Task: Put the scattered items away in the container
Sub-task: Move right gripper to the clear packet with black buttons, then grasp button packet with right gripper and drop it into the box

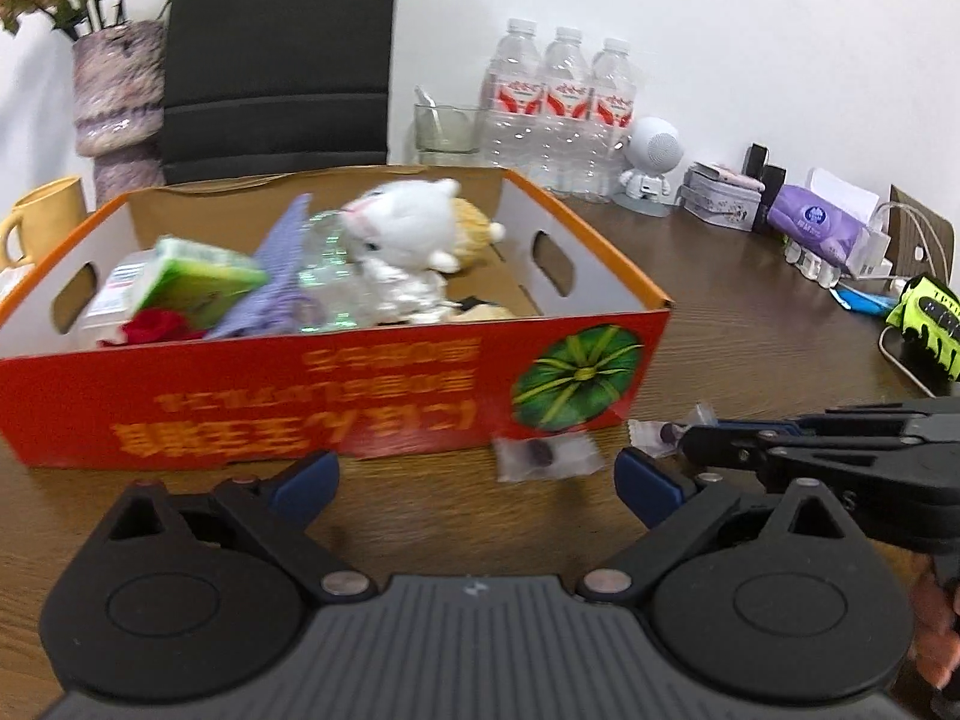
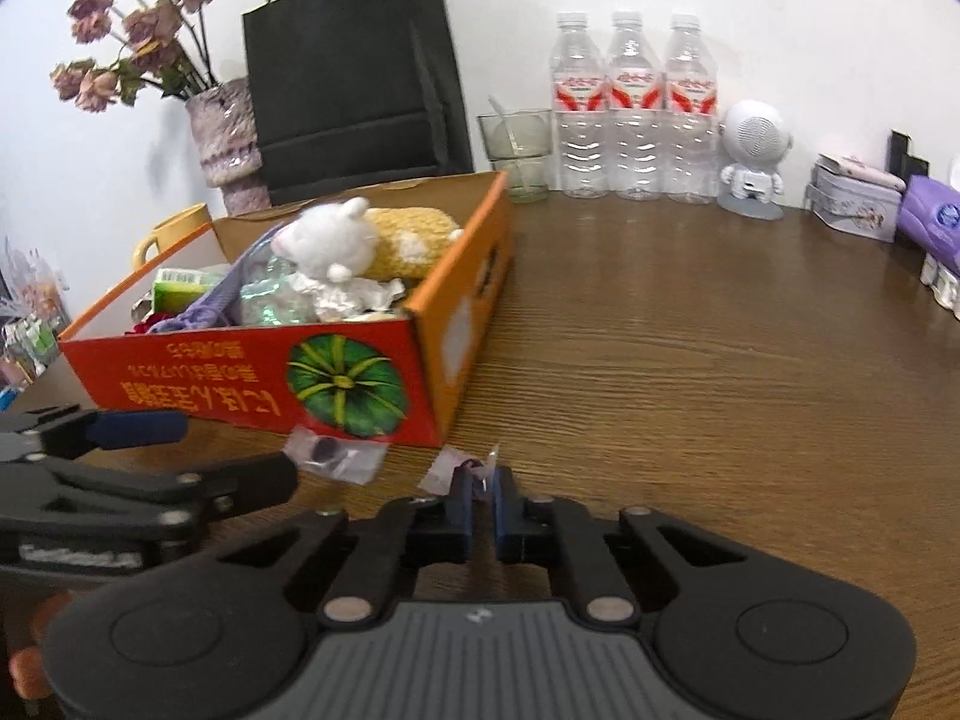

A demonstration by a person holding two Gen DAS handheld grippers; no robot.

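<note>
The red and orange cardboard box (image 1: 336,396) holds a white plush toy (image 1: 402,228), a green carton and other items; it also shows in the right wrist view (image 2: 252,378). Two clear sachets lie on the table by its front right corner. My left gripper (image 1: 474,480) is open, just short of the first sachet (image 1: 543,456). My right gripper (image 2: 480,492) is shut on the second sachet (image 2: 447,471), low at the table; it also shows from the side in the left wrist view (image 1: 690,438), with that sachet (image 1: 657,435).
Three water bottles (image 2: 636,108), a glass (image 2: 519,144), a white robot figure (image 2: 753,162), tins (image 2: 858,204) and a purple tissue pack (image 2: 936,222) line the back of the wooden table (image 2: 690,348). A vase (image 2: 225,138), black bag (image 2: 354,78) and yellow mug (image 1: 42,222) stand behind the box.
</note>
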